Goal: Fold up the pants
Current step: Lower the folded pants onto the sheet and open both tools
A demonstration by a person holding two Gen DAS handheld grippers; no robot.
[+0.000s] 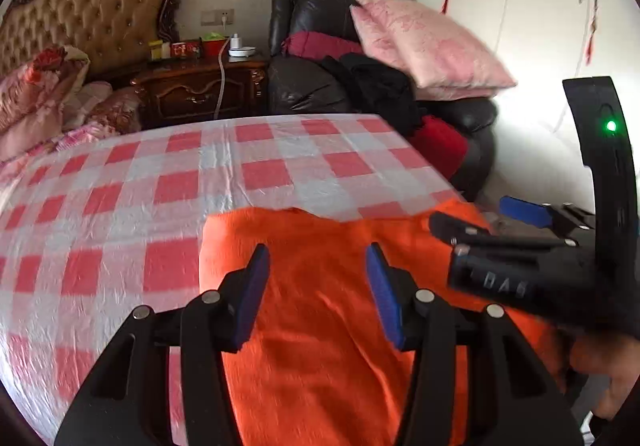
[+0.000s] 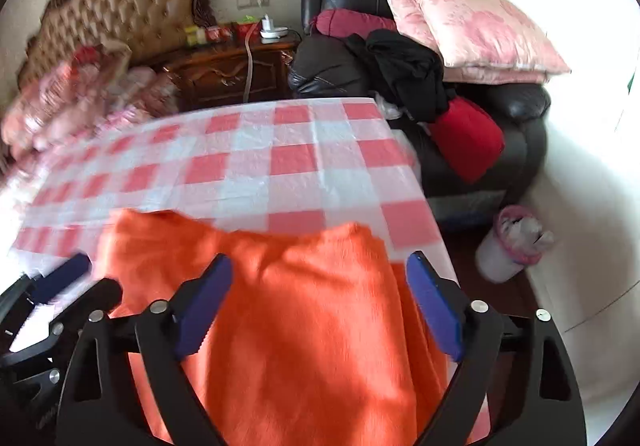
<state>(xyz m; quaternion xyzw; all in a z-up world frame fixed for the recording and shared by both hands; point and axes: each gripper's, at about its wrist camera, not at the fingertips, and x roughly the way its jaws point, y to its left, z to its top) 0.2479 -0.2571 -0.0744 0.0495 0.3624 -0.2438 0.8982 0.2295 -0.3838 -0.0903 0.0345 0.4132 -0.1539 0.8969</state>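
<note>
The orange pants (image 1: 320, 310) lie on the red-and-white checked tablecloth (image 1: 168, 181) at the table's near right part. They also show in the right wrist view (image 2: 312, 326), where their right side hangs toward the table edge. My left gripper (image 1: 318, 266) is open above the pants, with nothing between its blue pads. My right gripper (image 2: 320, 274) is open wide above the pants and holds nothing. The right gripper also shows in the left wrist view (image 1: 480, 219), off to the right. The left gripper shows at the lower left of the right wrist view (image 2: 88, 278).
A black leather armchair (image 1: 320, 85) with pink pillows (image 1: 428, 41) and dark clothes stands behind the table. A wooden nightstand (image 1: 200, 89) and a bed with a tufted headboard (image 1: 84, 13) are at the back left. A white bin (image 2: 508, 246) stands on the floor at the right.
</note>
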